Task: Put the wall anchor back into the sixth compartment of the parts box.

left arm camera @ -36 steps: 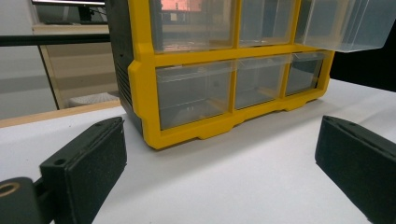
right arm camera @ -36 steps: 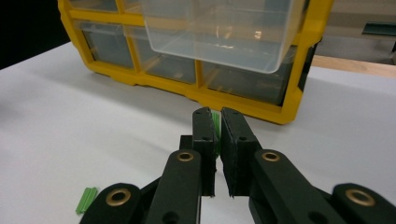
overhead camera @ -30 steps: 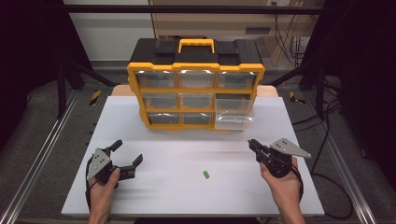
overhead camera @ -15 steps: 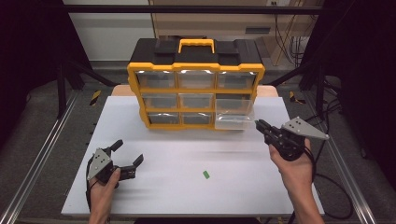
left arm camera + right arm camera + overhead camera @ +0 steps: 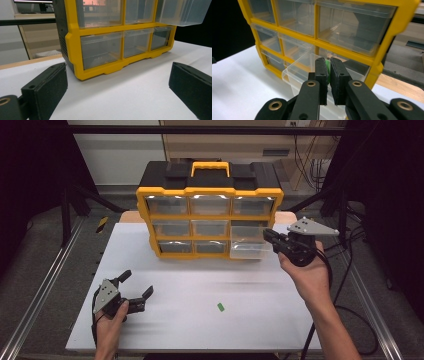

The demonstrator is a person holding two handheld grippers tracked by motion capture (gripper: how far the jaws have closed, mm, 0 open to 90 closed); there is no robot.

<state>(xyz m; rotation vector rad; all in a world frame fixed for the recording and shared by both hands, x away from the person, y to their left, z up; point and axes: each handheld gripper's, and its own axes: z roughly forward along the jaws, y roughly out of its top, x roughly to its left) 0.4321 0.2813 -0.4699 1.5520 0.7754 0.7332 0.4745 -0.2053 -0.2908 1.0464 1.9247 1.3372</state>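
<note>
Unlabelled yellow organizer [image 5: 210, 206]; right gripper [image 5: 327, 72] pinches green piece [image 5: 327, 67].

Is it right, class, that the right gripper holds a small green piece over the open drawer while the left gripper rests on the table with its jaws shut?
Not quite. The left gripper has its jaws wide open, as the left gripper view shows. The rest stands: the right gripper pinches a small green piece over the open drawer.

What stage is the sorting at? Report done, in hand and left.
Done: the clear drawer of the yellow organizer is pulled out. In hand: the right gripper pinches a green piece above that drawer. Left: another green piece on the table; left gripper open.
</note>
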